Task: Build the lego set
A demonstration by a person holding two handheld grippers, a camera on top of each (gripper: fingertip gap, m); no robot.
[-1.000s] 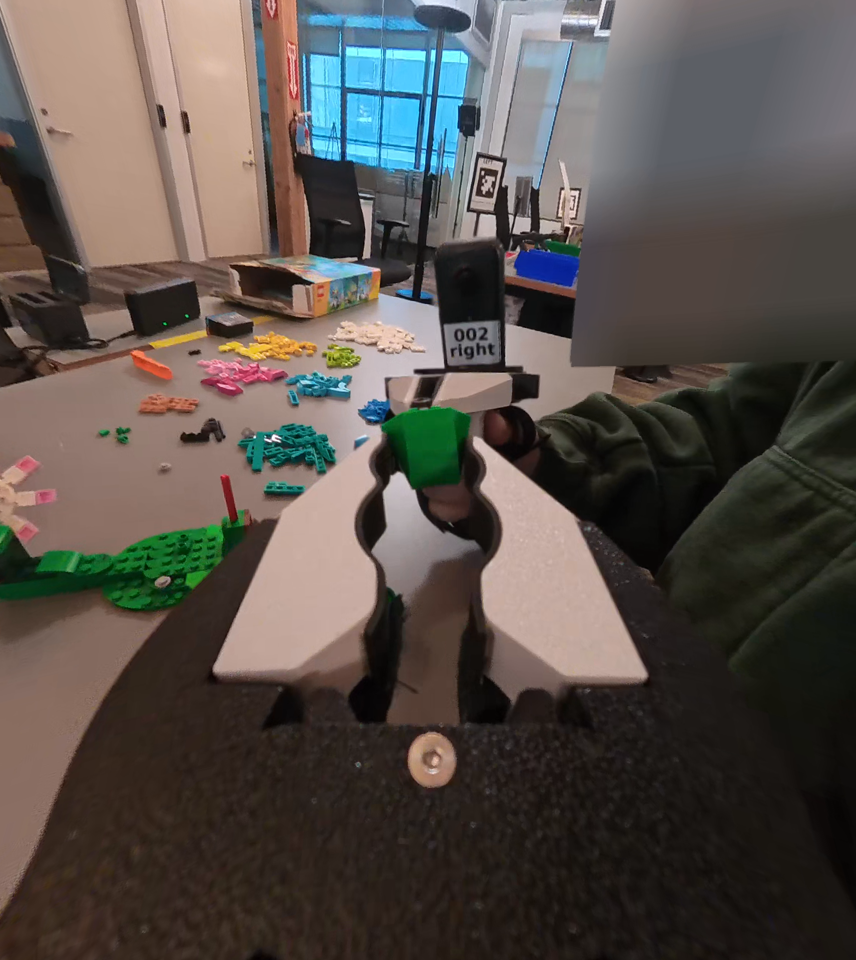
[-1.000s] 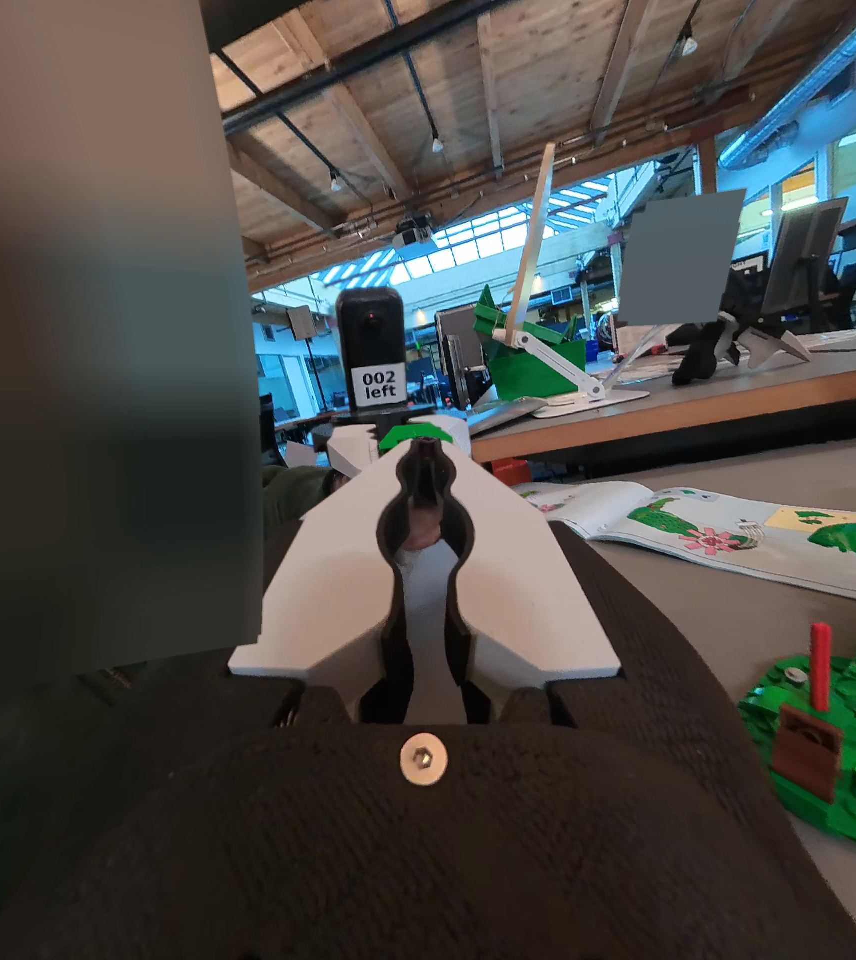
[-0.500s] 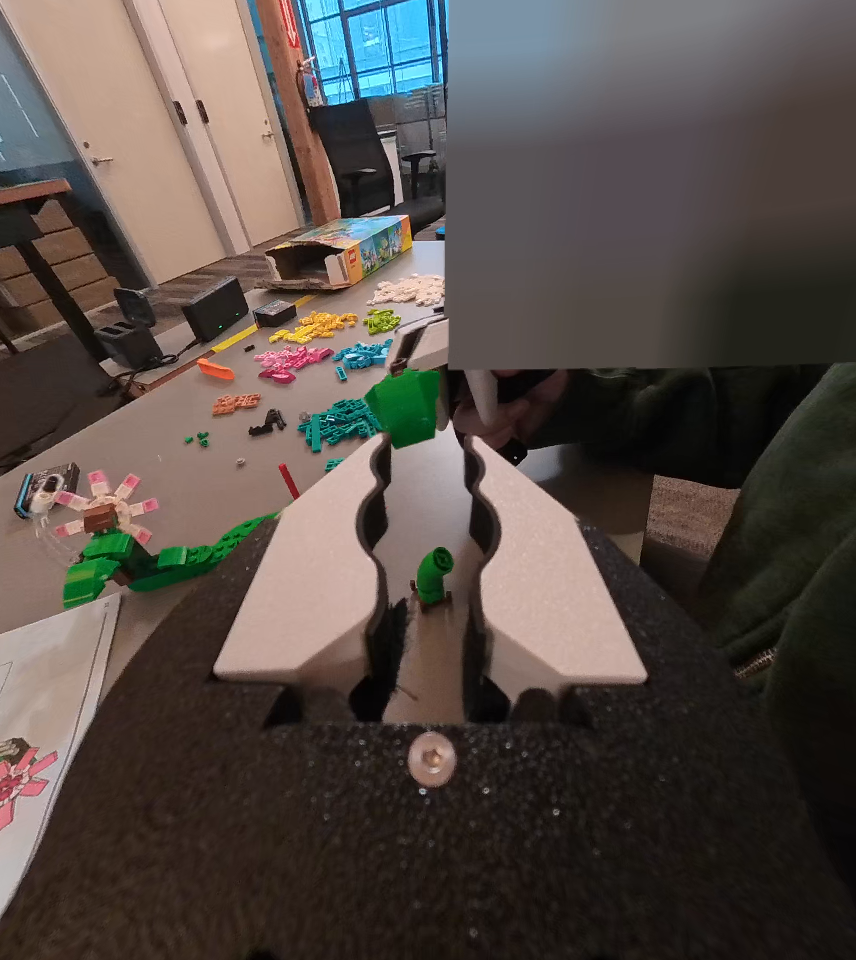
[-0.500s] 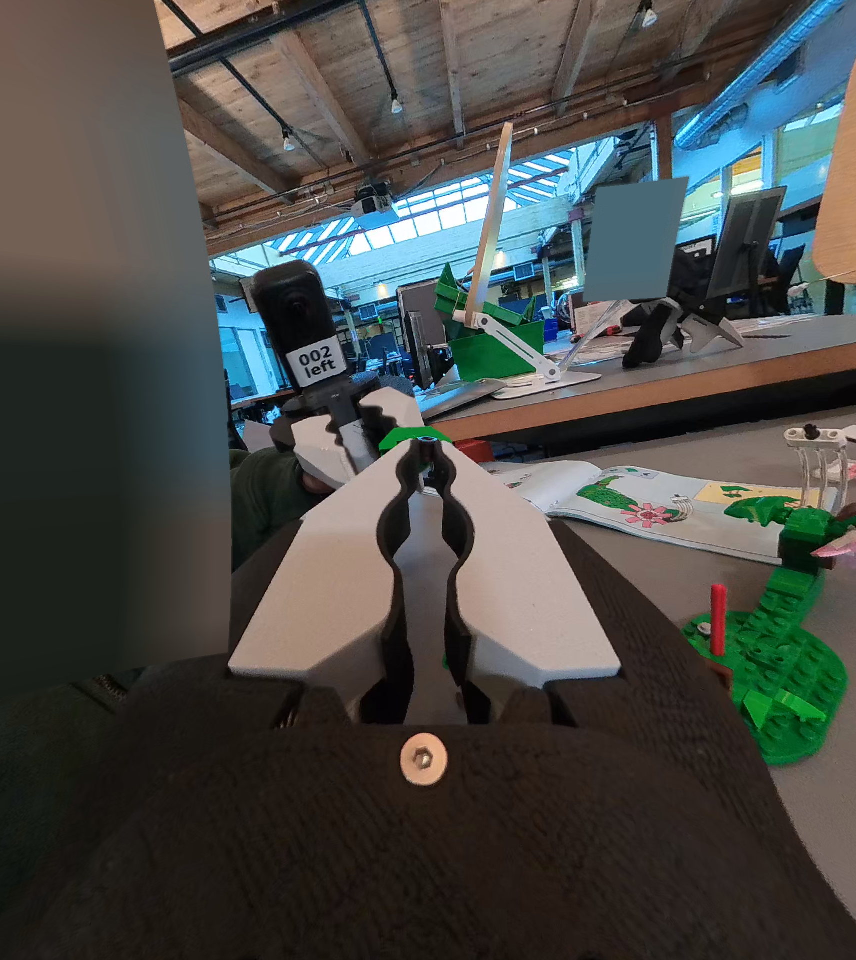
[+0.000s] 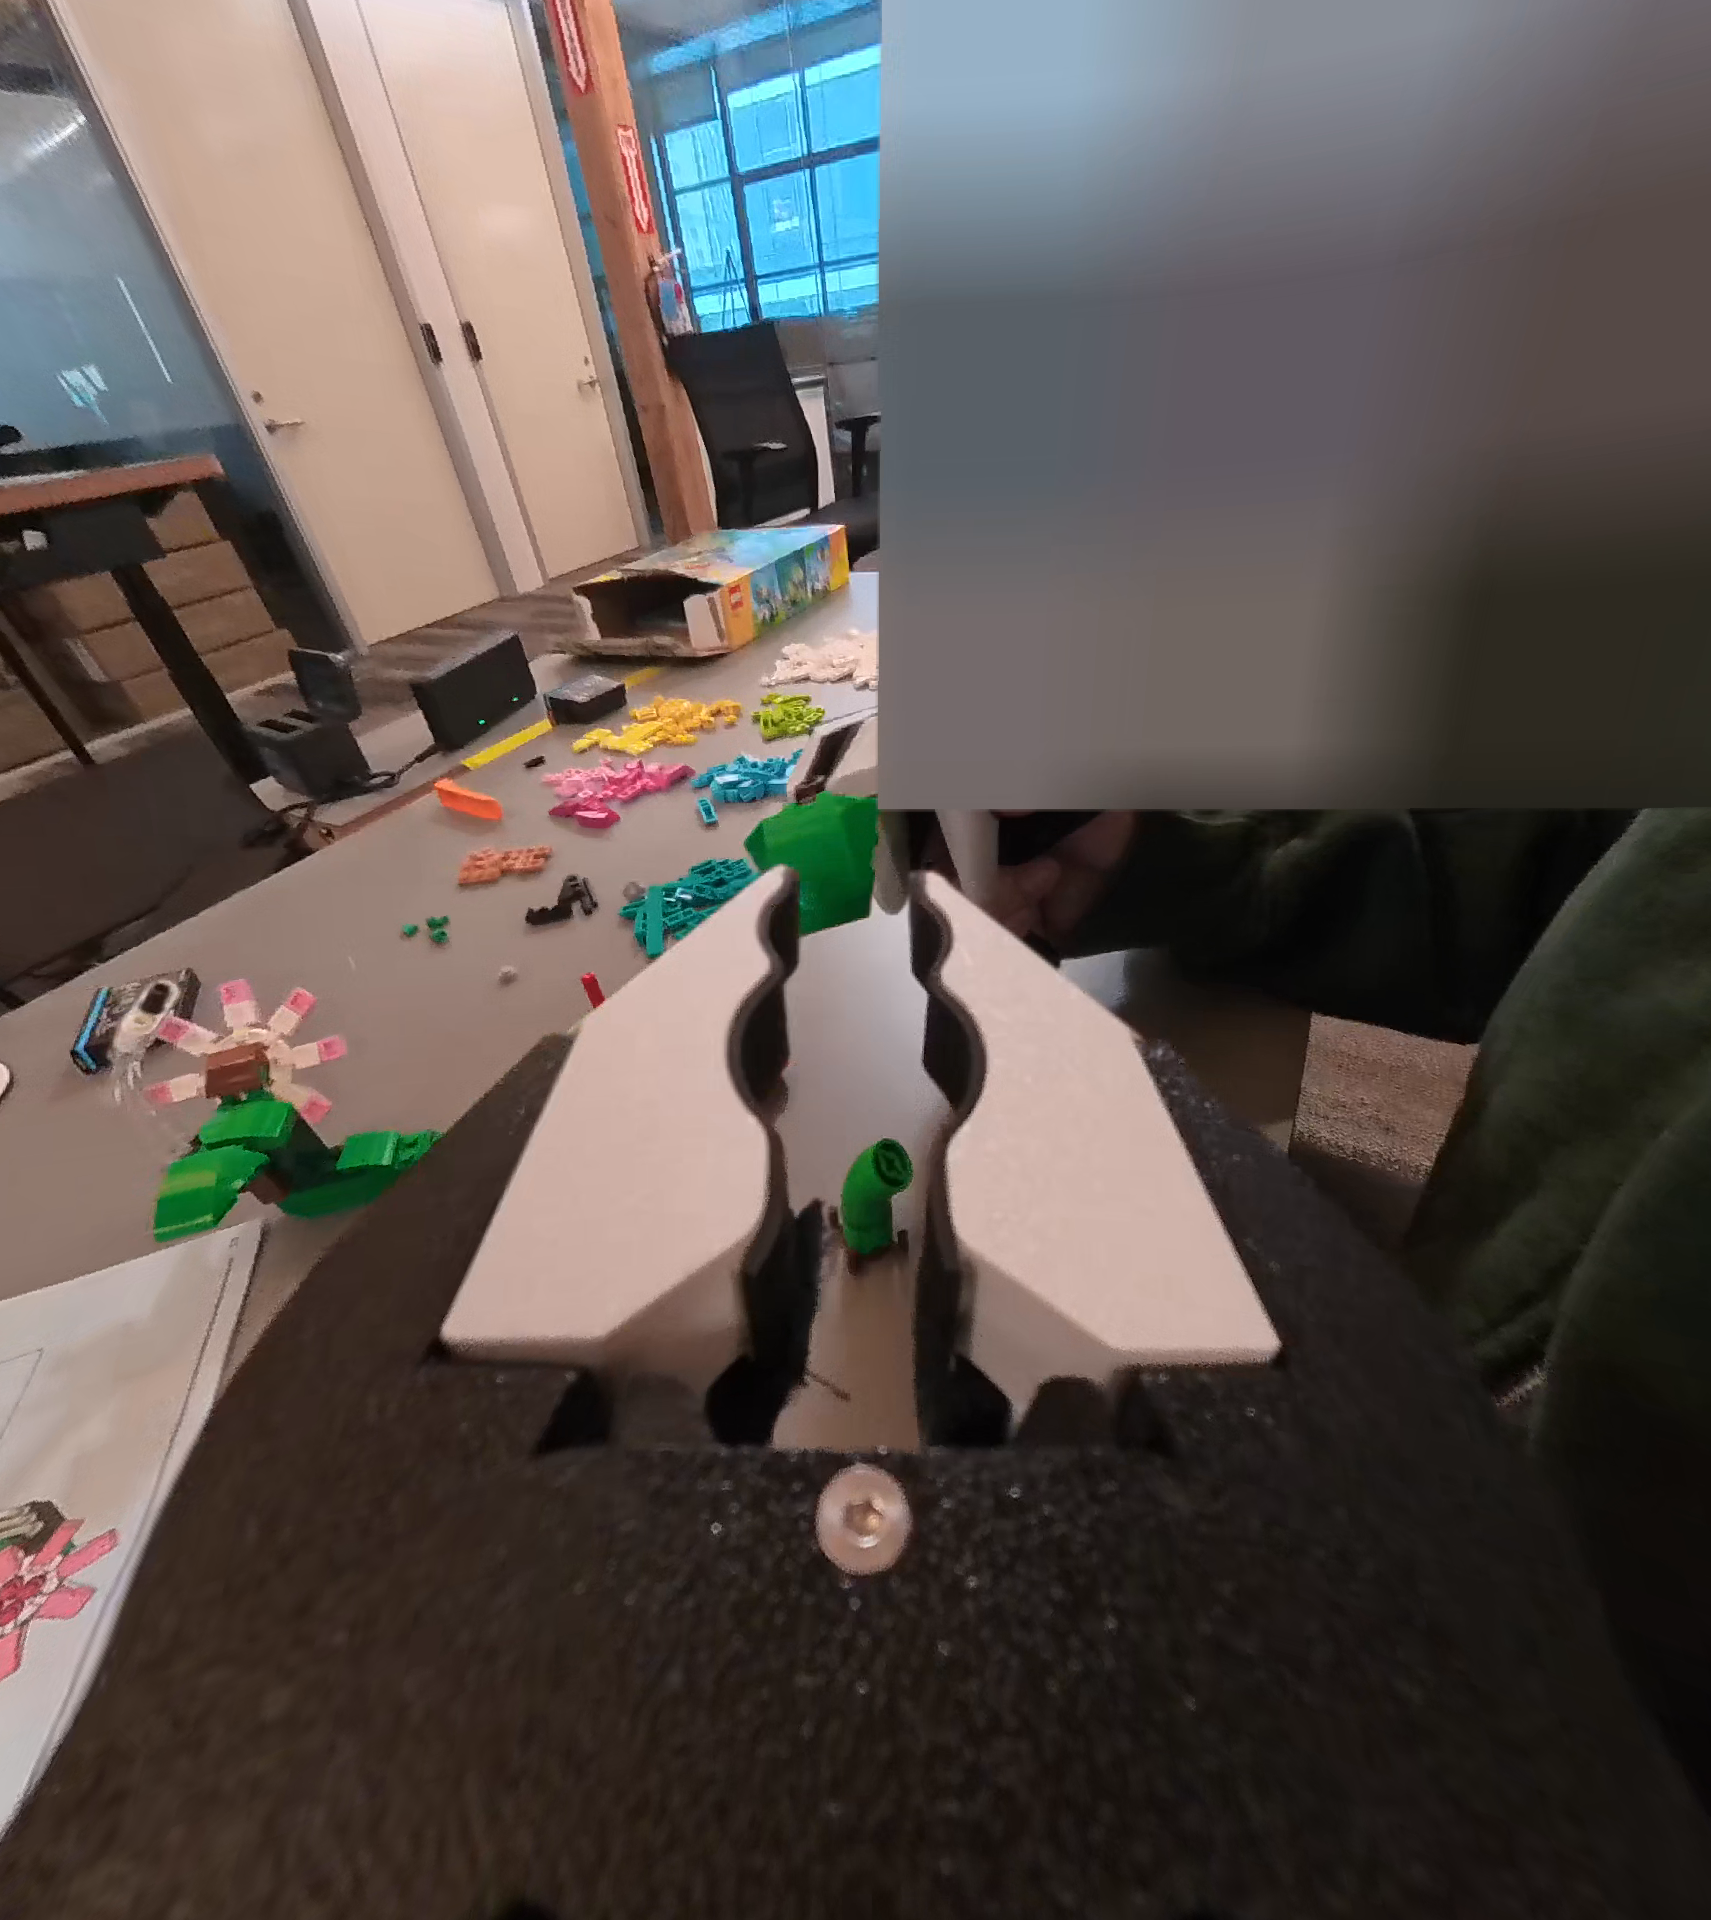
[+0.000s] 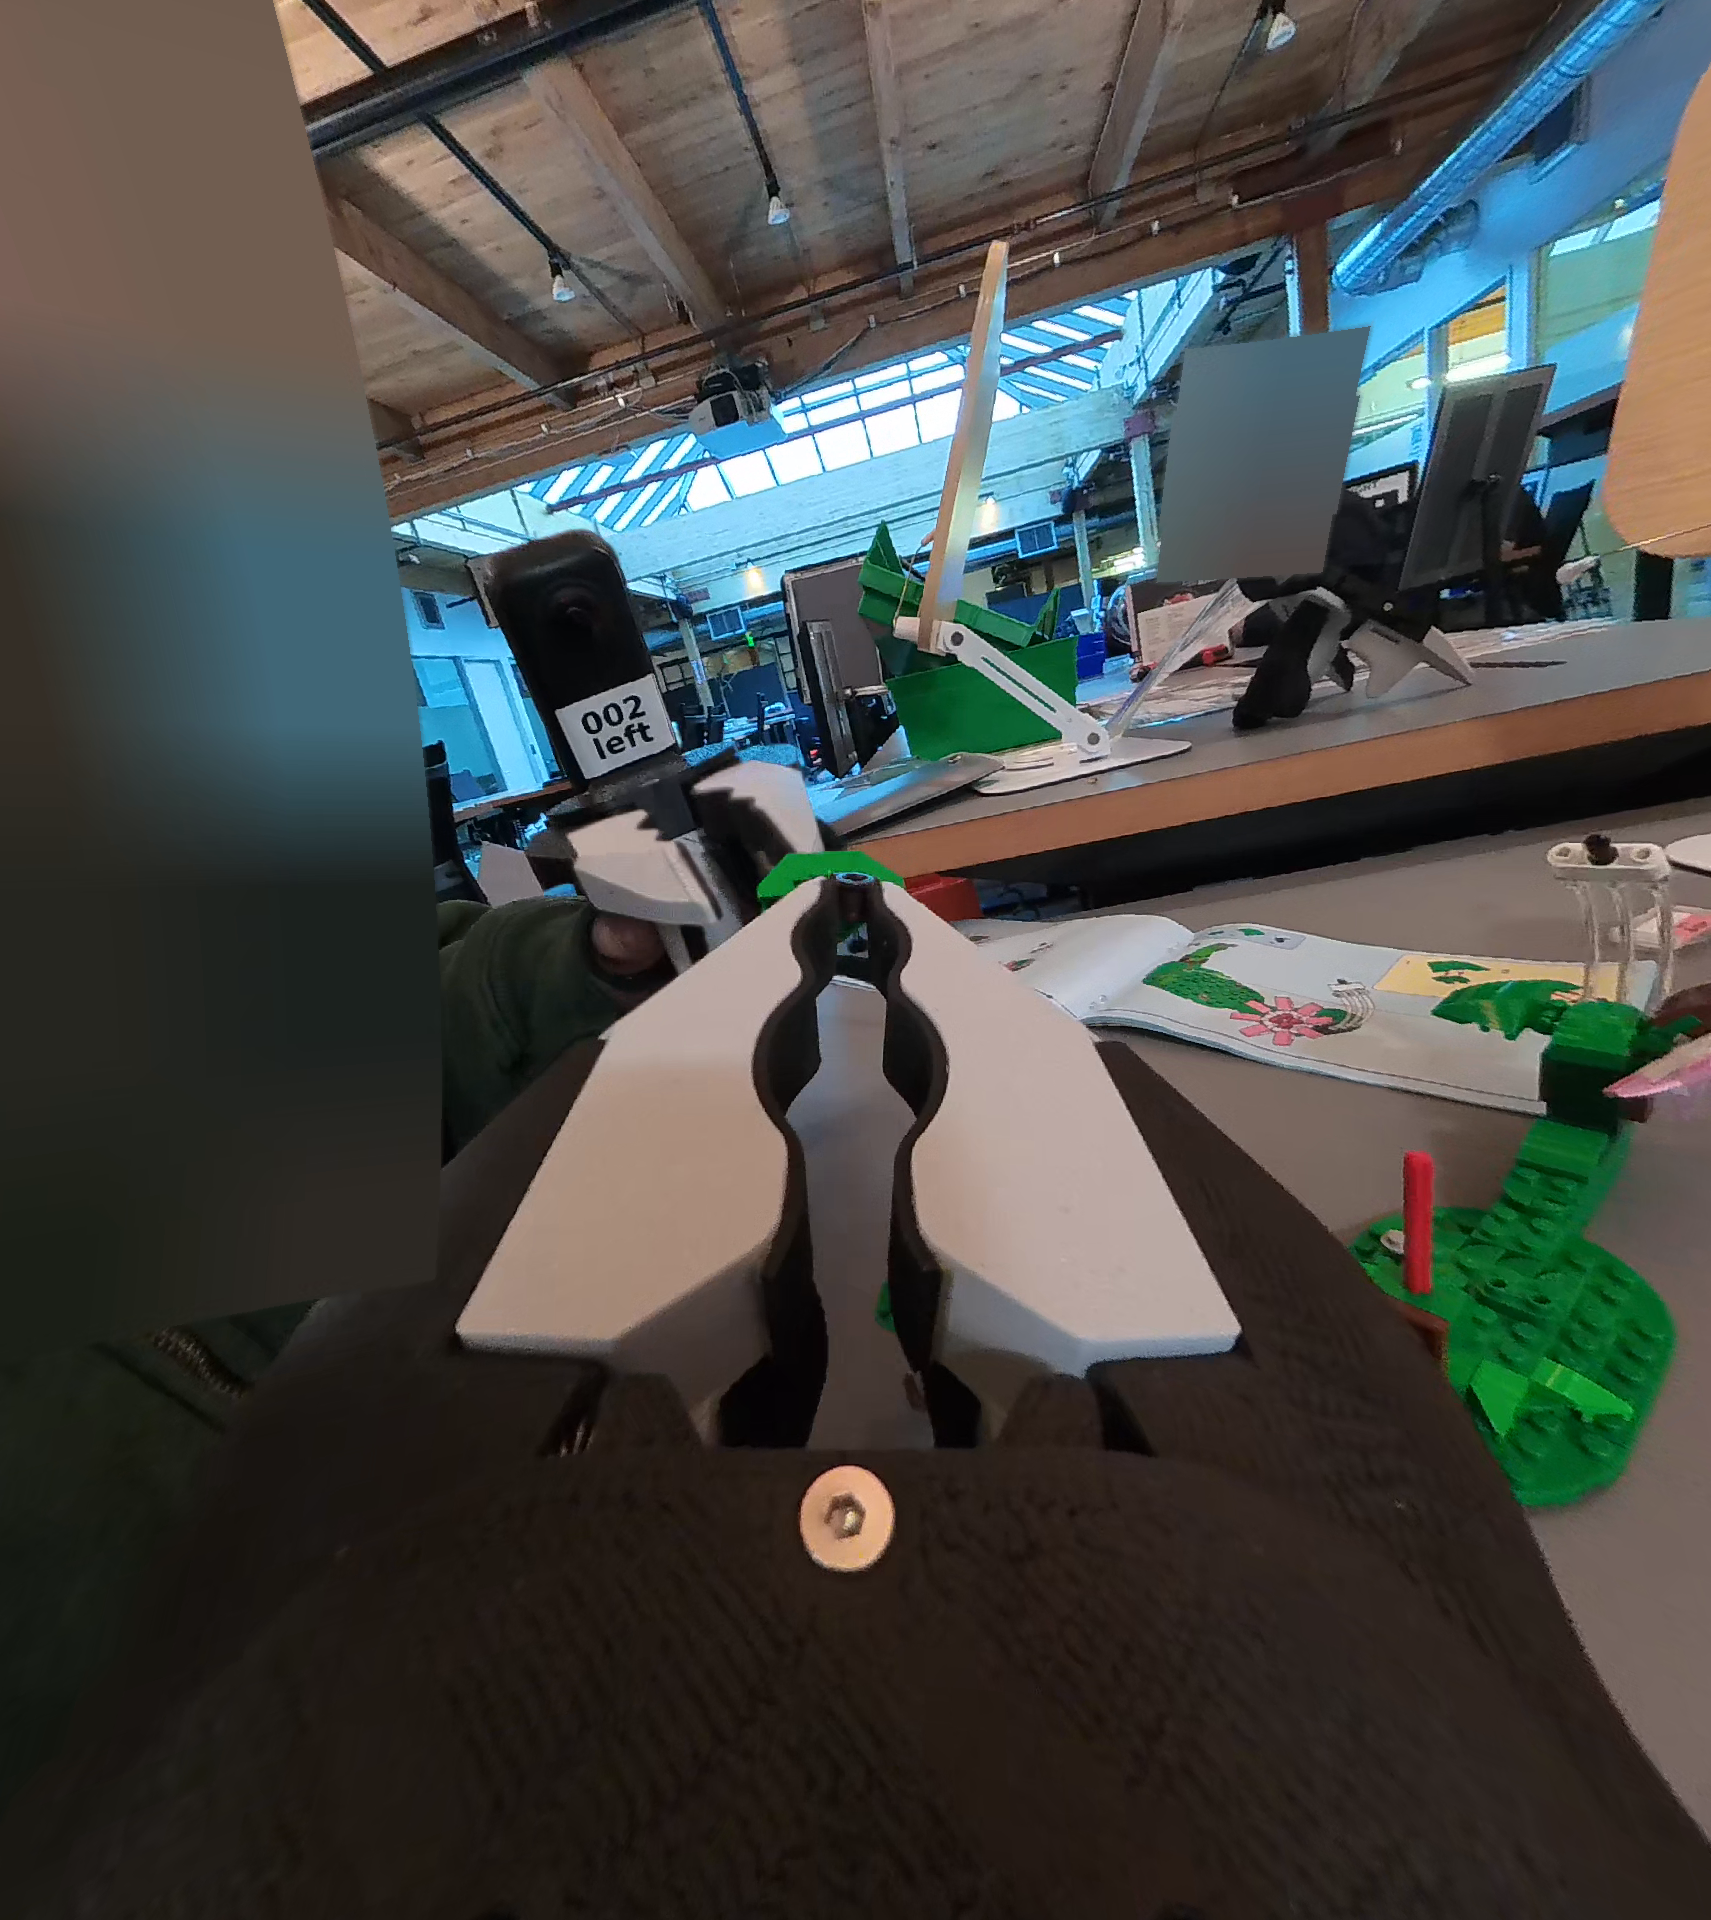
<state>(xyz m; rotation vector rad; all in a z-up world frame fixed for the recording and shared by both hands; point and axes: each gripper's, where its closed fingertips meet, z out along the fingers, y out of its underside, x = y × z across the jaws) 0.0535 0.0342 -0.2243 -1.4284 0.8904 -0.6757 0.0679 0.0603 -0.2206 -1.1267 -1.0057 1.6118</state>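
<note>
My right gripper [image 6: 856,899] is shut on a green lego piece [image 6: 809,871] at its tips and holds it above the table. In the left wrist view that piece [image 5: 815,857] hangs just beyond my left gripper [image 5: 849,894], which is open and empty. A small curved green piece [image 5: 872,1195] stands on the grey table [image 5: 394,997] between the left fingers. The green build with a pink and white flower [image 5: 243,1091] lies to the left. Its green baseplate [image 6: 1526,1340] with a red stick [image 6: 1417,1221] is right of my right gripper.
Sorted piles of loose bricks lie beyond: teal [image 5: 685,899], pink [image 5: 612,784], yellow [image 5: 659,722]. An open lego box [image 5: 726,597] is at the back. The instruction booklet [image 6: 1298,997] lies open. A person's green sleeve [image 5: 1609,1091] fills the right. My two grippers' fingertips are within a few centimetres of each other.
My left gripper has opened, let go of the green piece and drawn back. My right gripper keeps hold of the piece. Both views have swung, bringing the flower build and booklet into sight.
</note>
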